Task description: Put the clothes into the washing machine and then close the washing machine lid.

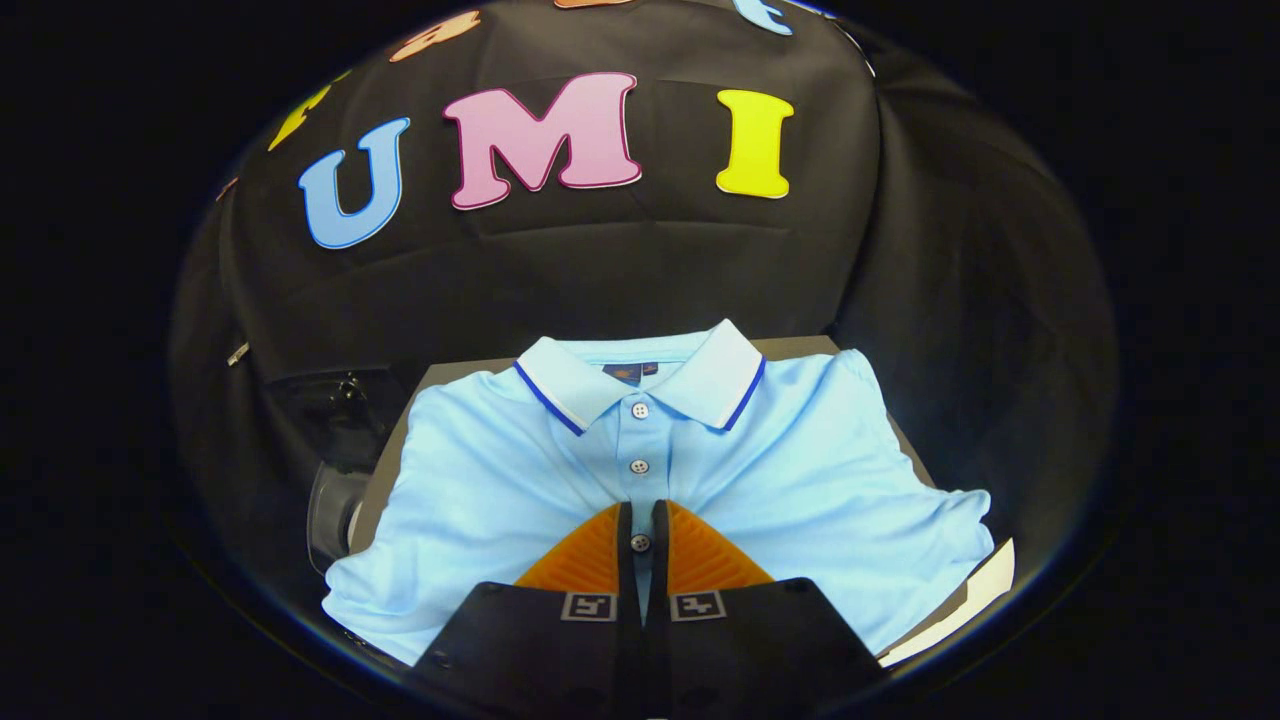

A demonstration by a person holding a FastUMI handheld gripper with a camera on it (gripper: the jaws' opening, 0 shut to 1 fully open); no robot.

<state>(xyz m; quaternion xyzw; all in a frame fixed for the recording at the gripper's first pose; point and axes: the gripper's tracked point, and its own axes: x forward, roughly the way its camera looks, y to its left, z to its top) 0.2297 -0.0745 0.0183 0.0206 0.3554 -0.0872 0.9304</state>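
A light blue shirt (640, 470) is lying flat on a table (800, 347), front side up. It is taking up most of the tabletop. Its collar is sitting at the far end, close to the black wall, and the collar has a thin dark blue line and a white line along its edge. A small tag is showing inside the neck. Three white buttons are running down the middle of the shirt. The sleeves are spreading out to both sides, and the right sleeve is reaching toward a white sheet (965, 600) that is peeking out at the near right corner of the table.

The gripper (641, 515) is hanging right over the middle of the shirt. Its two fingers are pulled in very close together — just a thin gap is left between them. The lowest button is showing in that gap. I cannot tell if the fingers are pinching the cloth or just sitting above it, as the shirt is looking smooth and flat around them.

To the left of the table, a dark thing (335, 510) with a round, see-through part is sitting low in the shadows — it is too dim to say what it is. Behind everything, the black cloth wall is hanging with soft folds.
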